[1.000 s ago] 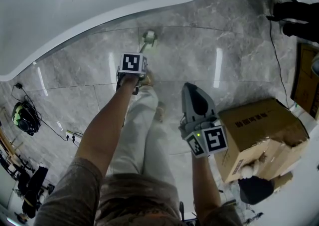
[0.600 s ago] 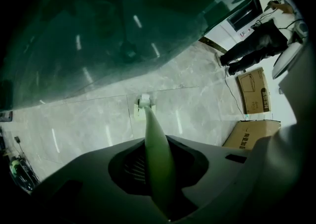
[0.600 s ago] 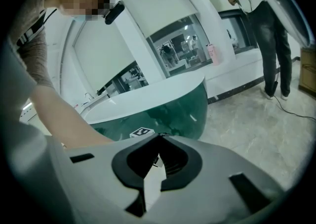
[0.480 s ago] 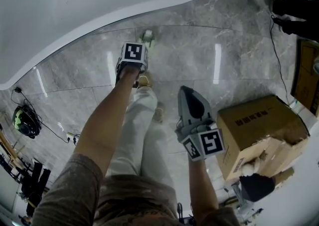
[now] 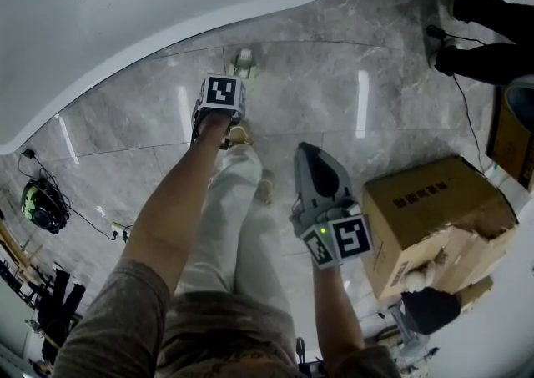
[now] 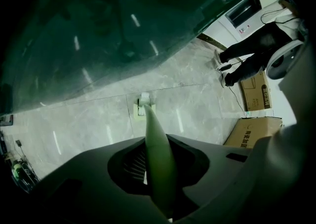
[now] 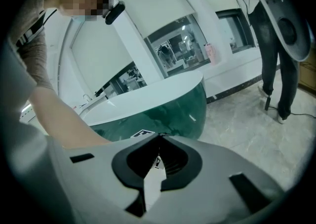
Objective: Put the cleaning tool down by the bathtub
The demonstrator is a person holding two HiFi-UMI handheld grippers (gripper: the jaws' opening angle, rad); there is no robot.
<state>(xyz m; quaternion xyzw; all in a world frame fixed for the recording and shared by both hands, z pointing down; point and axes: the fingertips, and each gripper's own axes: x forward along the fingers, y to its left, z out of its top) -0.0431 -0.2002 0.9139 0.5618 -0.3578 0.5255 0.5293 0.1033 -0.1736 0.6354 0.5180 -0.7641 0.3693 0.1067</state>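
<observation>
The cleaning tool (image 5: 244, 59) is a brush with a pale green handle (image 6: 158, 154) and a whitish head (image 6: 144, 102). Its head rests on the marble floor close to the bathtub (image 5: 125, 1), whose dark green side (image 6: 98, 30) fills the left gripper view. My left gripper (image 5: 224, 103) stands above the head with the handle running up between its jaws; the jaws are opening, but the handle still fills the gap. My right gripper (image 5: 305, 151) hangs lower right over the floor, its jaws (image 7: 159, 139) shut on nothing.
A cardboard box (image 5: 434, 218) stands at the right, near my right gripper. A bystander's dark legs and shoes (image 5: 480, 30) are at the top right beside a cable. A headset and cables (image 5: 37, 197) lie at the left. My own leg and shoe (image 5: 242, 136) are under the left gripper.
The left gripper and the brush have shifted slightly towards the tub. The right gripper has drifted a little left. The bystander's feet have stepped further into view.
</observation>
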